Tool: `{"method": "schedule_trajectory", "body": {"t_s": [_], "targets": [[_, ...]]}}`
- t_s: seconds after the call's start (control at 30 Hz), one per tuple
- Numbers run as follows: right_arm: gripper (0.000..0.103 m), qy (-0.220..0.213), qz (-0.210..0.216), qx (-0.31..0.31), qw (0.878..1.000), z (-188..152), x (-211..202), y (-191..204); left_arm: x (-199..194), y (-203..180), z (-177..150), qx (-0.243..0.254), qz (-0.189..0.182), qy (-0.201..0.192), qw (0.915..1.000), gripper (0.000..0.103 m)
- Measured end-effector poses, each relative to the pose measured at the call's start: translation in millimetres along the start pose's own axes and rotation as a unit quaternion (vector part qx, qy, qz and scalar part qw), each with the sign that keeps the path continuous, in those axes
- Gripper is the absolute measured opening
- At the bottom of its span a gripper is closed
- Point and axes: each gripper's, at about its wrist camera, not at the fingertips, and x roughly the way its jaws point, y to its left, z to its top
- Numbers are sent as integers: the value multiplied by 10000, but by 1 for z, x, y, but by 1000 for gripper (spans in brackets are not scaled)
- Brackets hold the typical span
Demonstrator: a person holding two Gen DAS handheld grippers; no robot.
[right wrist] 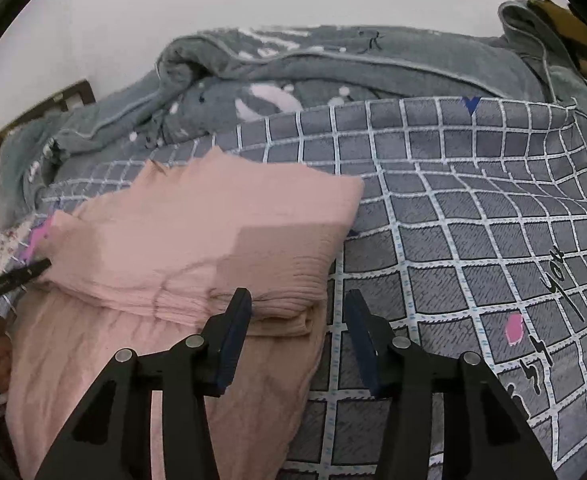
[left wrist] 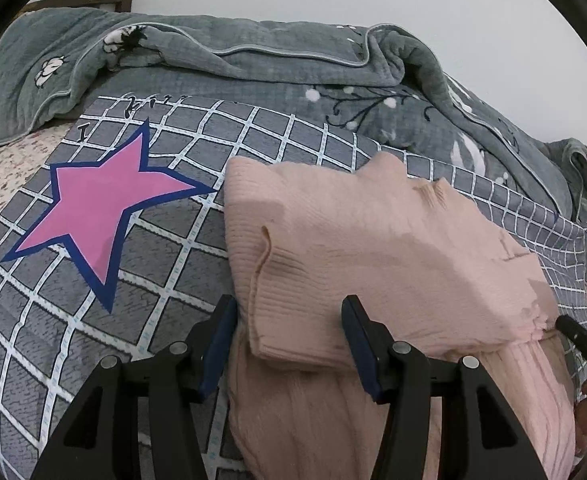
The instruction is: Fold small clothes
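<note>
Item: pink knit garment (left wrist: 373, 248), half-folded on the bed's checked blanket (left wrist: 141, 272), folded edge running crosswise between left tongs (left wrist: 289, 344) and right tongs (right wrist: 299, 338), both parted and empty, equally near.

The checked sheet (right wrist: 493, 240) reads "you" in script.

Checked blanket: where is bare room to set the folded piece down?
Free: the checked blanket right of the pink garment, out to the script lettering. Also around the pink star, left of the garment. Crowded: the far side, under the rumpled grey quilt.
</note>
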Motion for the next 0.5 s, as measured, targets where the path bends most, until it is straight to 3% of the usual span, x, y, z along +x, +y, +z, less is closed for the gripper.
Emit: {"method": "schedule_trajectory", "body": {"t_s": [0.17, 0.5], "targets": [[48, -186, 213, 145, 9995, -7, -16, 1, -9, -5, -7, 121, 91, -59, 9999, 54], [48, -530, 71, 46, 9986, -25, -56, 15, -38, -15, -27, 390, 59, -104, 9992, 56]]}}
